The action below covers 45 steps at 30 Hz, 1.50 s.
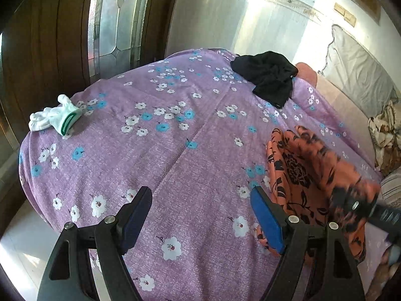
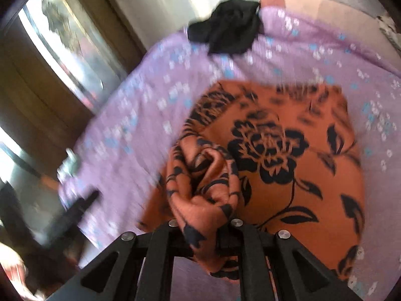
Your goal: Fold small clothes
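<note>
An orange garment printed with black flowers lies partly on the purple flowered bedsheet. My right gripper is shut on a bunched fold of it and holds that fold above the sheet. In the left wrist view the same orange garment hangs at the right, with the right gripper blurred beside it. My left gripper hovers open over bare sheet, its blue pads just left of the cloth and holding nothing. A crumpled black garment lies at the far side. White socks with a green band lie at the left edge.
A wooden door with a patterned glass panel stands beyond the bed's left side. A grey pillow and a brown patterned cloth lie at the right. The left gripper appears blurred at the lower left in the right wrist view.
</note>
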Tool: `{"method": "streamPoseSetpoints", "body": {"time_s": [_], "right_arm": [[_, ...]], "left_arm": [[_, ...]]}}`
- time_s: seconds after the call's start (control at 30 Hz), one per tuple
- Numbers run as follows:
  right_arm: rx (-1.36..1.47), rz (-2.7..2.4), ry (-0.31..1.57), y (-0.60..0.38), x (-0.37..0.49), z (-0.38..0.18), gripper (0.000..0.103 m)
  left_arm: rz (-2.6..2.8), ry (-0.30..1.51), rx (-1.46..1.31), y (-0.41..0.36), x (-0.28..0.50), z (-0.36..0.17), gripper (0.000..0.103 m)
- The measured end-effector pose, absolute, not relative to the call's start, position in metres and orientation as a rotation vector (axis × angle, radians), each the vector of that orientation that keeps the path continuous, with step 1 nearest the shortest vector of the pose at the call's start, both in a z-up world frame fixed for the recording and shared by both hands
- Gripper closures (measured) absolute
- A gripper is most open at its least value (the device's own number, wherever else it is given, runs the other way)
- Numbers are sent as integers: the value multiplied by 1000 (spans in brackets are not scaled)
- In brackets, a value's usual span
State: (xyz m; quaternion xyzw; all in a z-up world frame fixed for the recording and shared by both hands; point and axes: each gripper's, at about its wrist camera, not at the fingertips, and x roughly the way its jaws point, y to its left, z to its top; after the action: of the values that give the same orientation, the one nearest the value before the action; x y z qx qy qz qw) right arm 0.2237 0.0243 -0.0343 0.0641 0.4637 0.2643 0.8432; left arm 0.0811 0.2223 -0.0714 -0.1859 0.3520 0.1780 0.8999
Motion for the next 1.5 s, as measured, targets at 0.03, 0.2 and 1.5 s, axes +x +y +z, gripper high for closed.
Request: {"method": "streamPoseSetpoints", "body": {"time_s": [0.03, 0.2, 1.5], "right_arm": [[148, 552, 963, 30, 222, -34, 93], [99, 668, 1112, 79, 222, -101, 36], [457, 625, 1008, -95, 214, -100, 35]], "left_arm": [[371, 728, -387, 225, 81, -72, 21], [379, 730, -410, 233, 77, -72, 21], [48, 898, -285, 134, 132, -72, 89]]}}
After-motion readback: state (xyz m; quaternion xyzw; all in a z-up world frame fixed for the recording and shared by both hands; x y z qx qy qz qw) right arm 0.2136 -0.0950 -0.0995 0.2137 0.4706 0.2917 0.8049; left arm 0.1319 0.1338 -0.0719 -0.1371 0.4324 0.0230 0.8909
